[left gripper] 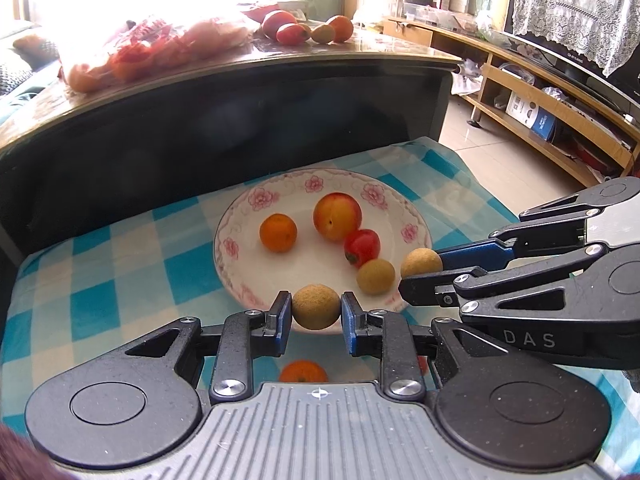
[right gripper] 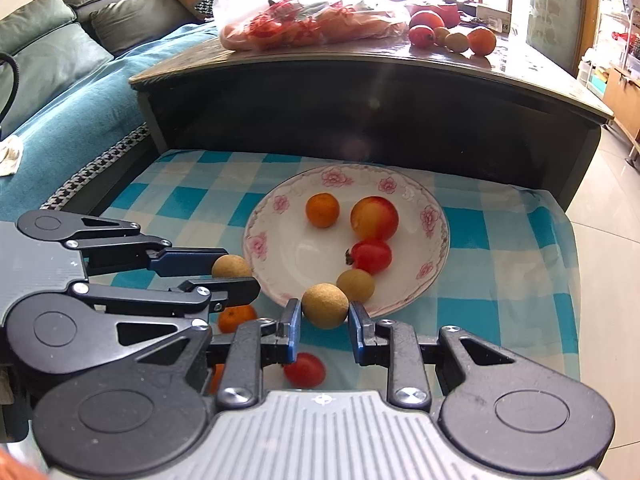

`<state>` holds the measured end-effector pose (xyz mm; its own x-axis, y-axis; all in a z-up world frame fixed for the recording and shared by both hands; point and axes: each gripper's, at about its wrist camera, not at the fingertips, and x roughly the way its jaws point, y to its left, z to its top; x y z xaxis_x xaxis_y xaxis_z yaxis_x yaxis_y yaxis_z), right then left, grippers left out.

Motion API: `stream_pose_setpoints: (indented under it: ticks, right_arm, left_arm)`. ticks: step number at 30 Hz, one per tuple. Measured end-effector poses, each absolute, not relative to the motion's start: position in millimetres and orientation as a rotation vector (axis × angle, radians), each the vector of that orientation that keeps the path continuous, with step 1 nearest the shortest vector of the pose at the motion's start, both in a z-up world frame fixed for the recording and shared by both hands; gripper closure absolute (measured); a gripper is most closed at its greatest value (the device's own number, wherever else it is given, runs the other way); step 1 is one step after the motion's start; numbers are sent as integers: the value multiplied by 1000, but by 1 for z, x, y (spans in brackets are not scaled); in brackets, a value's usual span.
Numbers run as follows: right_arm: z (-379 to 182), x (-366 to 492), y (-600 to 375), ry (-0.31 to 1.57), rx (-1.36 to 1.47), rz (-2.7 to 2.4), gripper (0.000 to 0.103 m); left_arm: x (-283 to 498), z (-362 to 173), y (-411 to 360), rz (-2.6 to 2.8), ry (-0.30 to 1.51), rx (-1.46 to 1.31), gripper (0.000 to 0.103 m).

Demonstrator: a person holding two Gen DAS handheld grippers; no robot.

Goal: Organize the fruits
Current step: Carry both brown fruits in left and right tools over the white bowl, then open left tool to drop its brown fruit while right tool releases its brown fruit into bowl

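A white floral plate (left gripper: 240,224) (right gripper: 288,256) on the blue checked cloth holds an orange (left gripper: 278,233), a peach (left gripper: 337,218), a red tomato (left gripper: 362,247) and a brown longan (left gripper: 375,276). My left gripper (left gripper: 316,307) is shut on a longan (left gripper: 316,306) at the plate's near rim; it also shows in the right wrist view (right gripper: 232,276). My right gripper (right gripper: 324,312) is shut on another longan (right gripper: 325,305) over the plate's near rim; it also shows in the left wrist view (left gripper: 422,274).
An orange (right gripper: 237,317) and a red tomato (right gripper: 305,369) lie on the cloth below the grippers. Behind the plate stands a dark coffee table (left gripper: 280,96) with a bag of fruit (right gripper: 304,20) and loose fruits (left gripper: 308,29). A sofa (right gripper: 60,52) is on the left.
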<state>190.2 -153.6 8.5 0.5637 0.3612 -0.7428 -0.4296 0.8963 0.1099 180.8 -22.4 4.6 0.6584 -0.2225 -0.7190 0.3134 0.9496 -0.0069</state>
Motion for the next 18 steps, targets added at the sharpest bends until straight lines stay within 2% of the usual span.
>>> stream_pose_setpoints:
  ticks: [18]
  right_arm:
    - [-17, 235, -157, 865, -93, 445, 74]
  left_arm:
    - [210, -16, -23, -292, 830, 115, 70]
